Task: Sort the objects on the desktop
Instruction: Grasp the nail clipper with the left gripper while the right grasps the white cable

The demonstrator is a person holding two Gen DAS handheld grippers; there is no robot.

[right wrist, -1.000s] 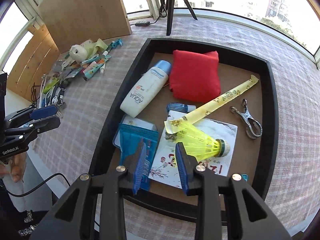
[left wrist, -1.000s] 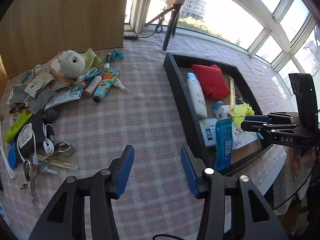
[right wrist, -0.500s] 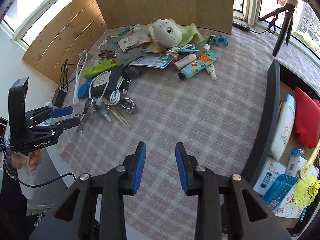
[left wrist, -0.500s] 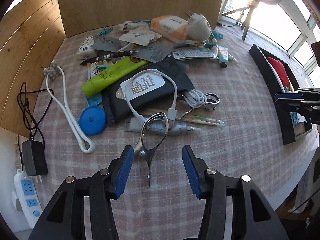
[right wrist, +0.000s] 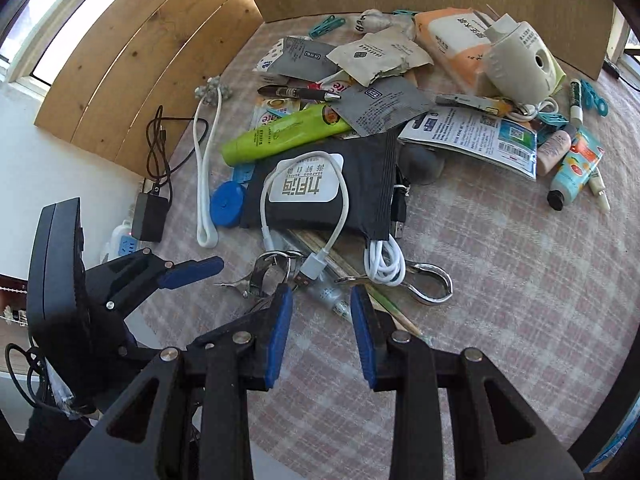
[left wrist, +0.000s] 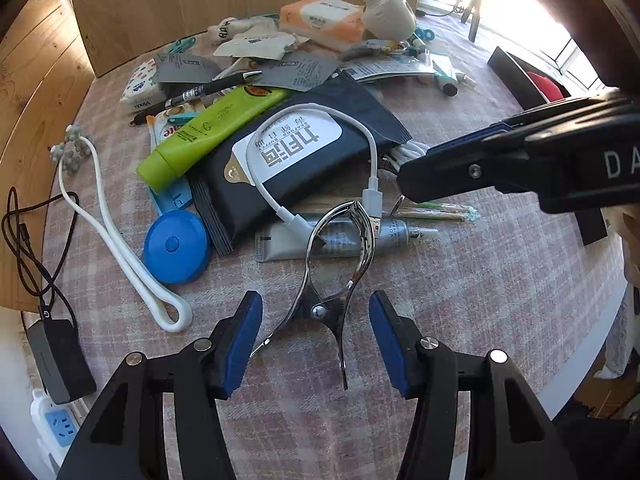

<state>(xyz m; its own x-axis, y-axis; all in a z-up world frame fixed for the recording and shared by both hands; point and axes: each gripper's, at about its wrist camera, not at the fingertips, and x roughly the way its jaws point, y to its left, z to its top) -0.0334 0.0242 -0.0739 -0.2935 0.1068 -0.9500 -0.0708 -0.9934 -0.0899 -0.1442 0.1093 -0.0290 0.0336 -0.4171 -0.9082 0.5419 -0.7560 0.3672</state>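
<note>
The left hand-held gripper [left wrist: 316, 340] hangs over a cluttered checked surface [left wrist: 500, 300], its blue pads opening and pressing on nothing, with a shiny metal spring clamp [left wrist: 336, 264] lying directly between them; the clamp's pivot sits level with the fingertips, its two handles trail back toward the camera, and its curved tips rest ahead on a grey tube [left wrist: 320, 240] beside the plug of a white USB cable [left wrist: 372, 200]. The right hand-held gripper [right wrist: 320, 320] reaches in from the left gripper's right side, its pads parted and empty, poised just short of that same cable plug and the clear nozzle of the tube, with a second metal clamp [right wrist: 428, 284] and a coiled white cable [right wrist: 384, 262] ahead and to its right. The clamp looks rigid, fairly light and slick, so polished steel may skid under rubber pads; the safest hold is probably across the flat body at the pivot, since squeezing the handles would spring the tips open. Its tips overlap the tube and lie close to the cable, which may drag along when it is lifted. Beyond the left gripper lie a dark pouch [left wrist: 340, 112], a green tube [left wrist: 208, 128] and a blue round case [left wrist: 176, 246].
</note>
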